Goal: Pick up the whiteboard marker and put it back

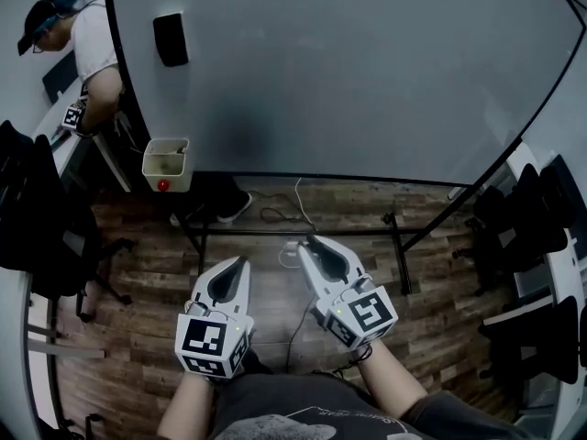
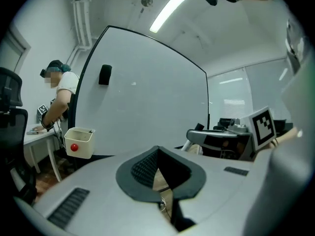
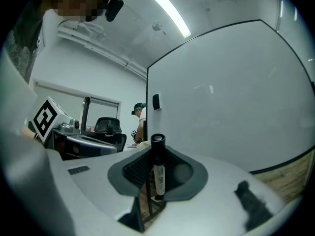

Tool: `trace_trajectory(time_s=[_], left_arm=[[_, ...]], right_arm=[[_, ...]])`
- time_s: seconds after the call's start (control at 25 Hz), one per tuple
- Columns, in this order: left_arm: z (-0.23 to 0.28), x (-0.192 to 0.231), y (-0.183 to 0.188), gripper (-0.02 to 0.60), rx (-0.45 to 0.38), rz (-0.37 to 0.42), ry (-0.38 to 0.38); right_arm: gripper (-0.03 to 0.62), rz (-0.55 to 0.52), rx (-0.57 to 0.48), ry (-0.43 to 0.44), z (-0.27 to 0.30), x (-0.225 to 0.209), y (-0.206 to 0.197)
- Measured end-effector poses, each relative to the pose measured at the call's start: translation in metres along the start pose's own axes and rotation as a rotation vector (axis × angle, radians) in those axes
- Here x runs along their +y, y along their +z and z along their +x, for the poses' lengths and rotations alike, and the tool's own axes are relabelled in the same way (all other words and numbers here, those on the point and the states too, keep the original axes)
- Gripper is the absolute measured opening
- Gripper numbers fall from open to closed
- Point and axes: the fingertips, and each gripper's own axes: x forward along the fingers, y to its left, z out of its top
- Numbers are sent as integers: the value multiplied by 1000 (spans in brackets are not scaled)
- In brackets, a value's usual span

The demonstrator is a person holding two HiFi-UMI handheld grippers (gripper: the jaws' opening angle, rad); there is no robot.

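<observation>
The whiteboard marker (image 3: 158,168), black-capped with a white label, stands upright between the pads of my right gripper (image 3: 156,156), which is shut on it. In the head view the right gripper (image 1: 307,246) points at the foot of the big whiteboard (image 1: 367,71), low over the wooden floor. My left gripper (image 1: 240,266) hangs beside it on the left. Its jaws meet at the tips with nothing in them (image 2: 157,151). A white holder box with a red dot (image 1: 167,165) hangs at the board's lower left corner, well left of both grippers.
A black eraser (image 1: 171,38) sticks to the board's upper left. A person (image 1: 87,44) leans over a desk at the far left. Black chairs stand left (image 1: 37,218) and right (image 1: 523,218). The board's metal stand (image 1: 394,236) and a cable (image 1: 284,214) lie ahead on the floor.
</observation>
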Motion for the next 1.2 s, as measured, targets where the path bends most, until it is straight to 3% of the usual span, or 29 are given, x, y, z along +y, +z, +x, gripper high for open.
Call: trace_trajectory(time_s=[0.2, 0.52, 0.72, 1.2], left_arm=[[1, -33, -5, 12, -15, -49, 24], [-10, -81, -17, 12, -4, -53, 90], [-24, -106, -22, 12, -10, -59, 136], [-53, -133, -30, 12, -36, -87, 266]], right_arm=[[80, 8, 16, 28, -36, -10, -9], [80, 38, 28, 55, -87, -25, -11], [80, 29, 12, 125, -112, -22, -12], [80, 28, 9, 237, -138, -16, -11]])
